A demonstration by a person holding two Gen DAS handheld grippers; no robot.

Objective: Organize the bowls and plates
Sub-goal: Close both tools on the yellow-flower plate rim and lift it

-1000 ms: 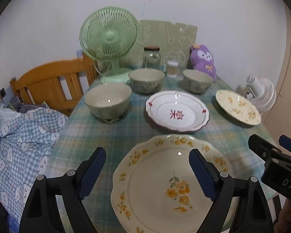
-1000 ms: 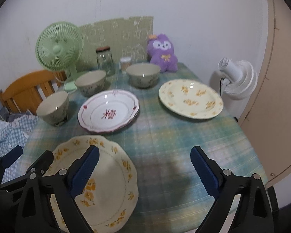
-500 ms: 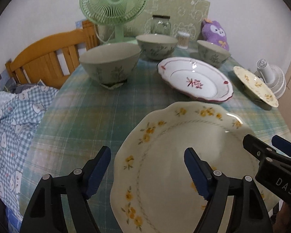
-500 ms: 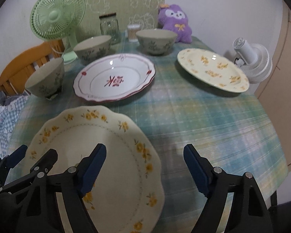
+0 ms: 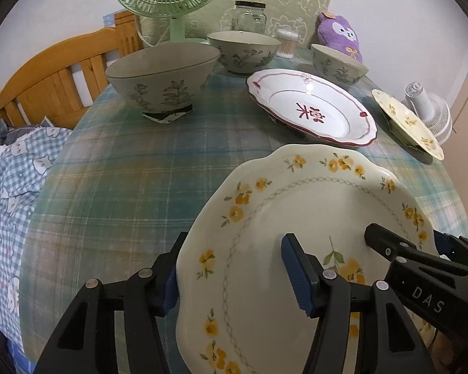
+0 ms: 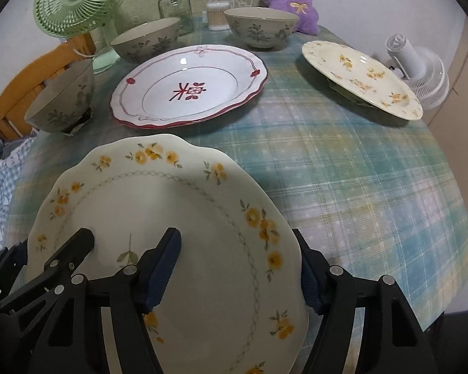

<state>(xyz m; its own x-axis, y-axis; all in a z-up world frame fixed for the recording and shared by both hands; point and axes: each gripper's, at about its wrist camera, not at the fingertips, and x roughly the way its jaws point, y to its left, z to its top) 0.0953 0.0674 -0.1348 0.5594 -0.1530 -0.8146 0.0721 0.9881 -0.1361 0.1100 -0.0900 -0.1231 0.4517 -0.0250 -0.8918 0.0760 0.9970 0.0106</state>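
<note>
Both grippers straddle opposite rims of the yellow-flowered plate [image 6: 184,249] at the worktop's [image 6: 358,187] near edge. The left gripper [image 5: 234,277] and right gripper [image 6: 240,275] are closing, pads not yet pressing. Best they bite evenly, then lift level toward the matching plate [image 6: 362,78].

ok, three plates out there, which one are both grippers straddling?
The near scalloped plate with yellow flowers: the left gripper and right gripper each straddle its rim, jaws closing. The red-trimmed plate and far yellow-flowered plate sit untouched.
</note>
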